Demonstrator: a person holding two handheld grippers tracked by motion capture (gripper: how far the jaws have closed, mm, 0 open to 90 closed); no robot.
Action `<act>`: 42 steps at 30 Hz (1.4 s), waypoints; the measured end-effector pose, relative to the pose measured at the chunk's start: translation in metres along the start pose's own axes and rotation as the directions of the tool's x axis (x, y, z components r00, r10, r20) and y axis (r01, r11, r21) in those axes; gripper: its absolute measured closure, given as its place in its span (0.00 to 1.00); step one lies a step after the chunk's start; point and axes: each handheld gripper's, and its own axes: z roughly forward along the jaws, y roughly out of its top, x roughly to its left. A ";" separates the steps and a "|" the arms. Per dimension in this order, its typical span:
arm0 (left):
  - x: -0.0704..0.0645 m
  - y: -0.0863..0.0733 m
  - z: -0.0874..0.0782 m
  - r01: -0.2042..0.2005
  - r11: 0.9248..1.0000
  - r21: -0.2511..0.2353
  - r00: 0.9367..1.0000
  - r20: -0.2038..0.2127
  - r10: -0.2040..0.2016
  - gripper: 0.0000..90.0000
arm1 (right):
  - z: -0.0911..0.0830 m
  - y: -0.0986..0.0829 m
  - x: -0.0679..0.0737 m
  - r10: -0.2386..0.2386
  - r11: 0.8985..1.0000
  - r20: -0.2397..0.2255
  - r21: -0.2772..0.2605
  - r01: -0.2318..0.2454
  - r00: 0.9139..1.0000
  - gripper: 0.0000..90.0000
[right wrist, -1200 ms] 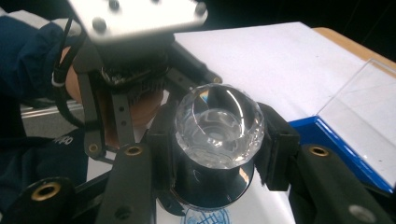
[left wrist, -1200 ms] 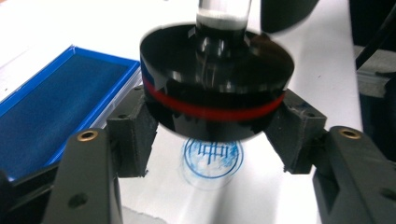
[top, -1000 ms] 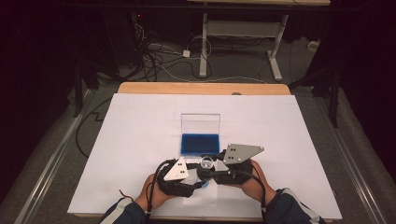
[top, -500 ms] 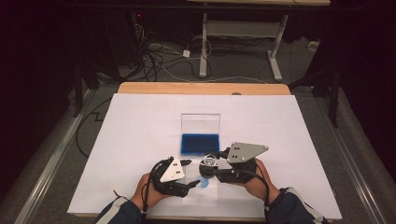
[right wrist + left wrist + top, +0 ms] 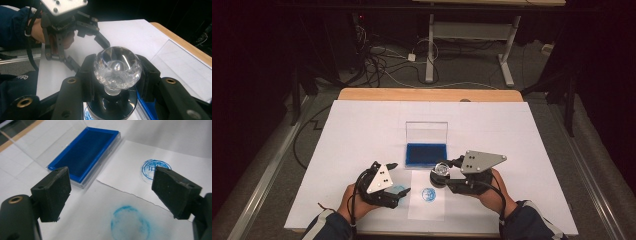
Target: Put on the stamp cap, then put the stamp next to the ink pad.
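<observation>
My right gripper (image 5: 116,75) pinches the stamp (image 5: 117,68) by its crystal knob (just beside the ink pad (image 5: 426,154)), above the paper (image 5: 426,207); my left gripper (image 5: 112,192) hangs spread, holding nothing, over 1 blue smudge (image 5: 130,222).

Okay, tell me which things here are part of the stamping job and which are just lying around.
Part of the job:
- stamp with the clear knob, held by the right gripper
- blue ink pad, lid open
- paper slip with a blue print
- left gripper, jaws open

Lying about:
- cables on the floor
- desk frame behind
</observation>
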 end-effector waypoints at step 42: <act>0.017 -0.066 -0.055 0.128 0.991 0.044 0.983 -0.139 -0.121 0.16 | -0.033 -0.015 -0.023 0.013 0.998 0.126 0.052 -0.020 0.992 0.63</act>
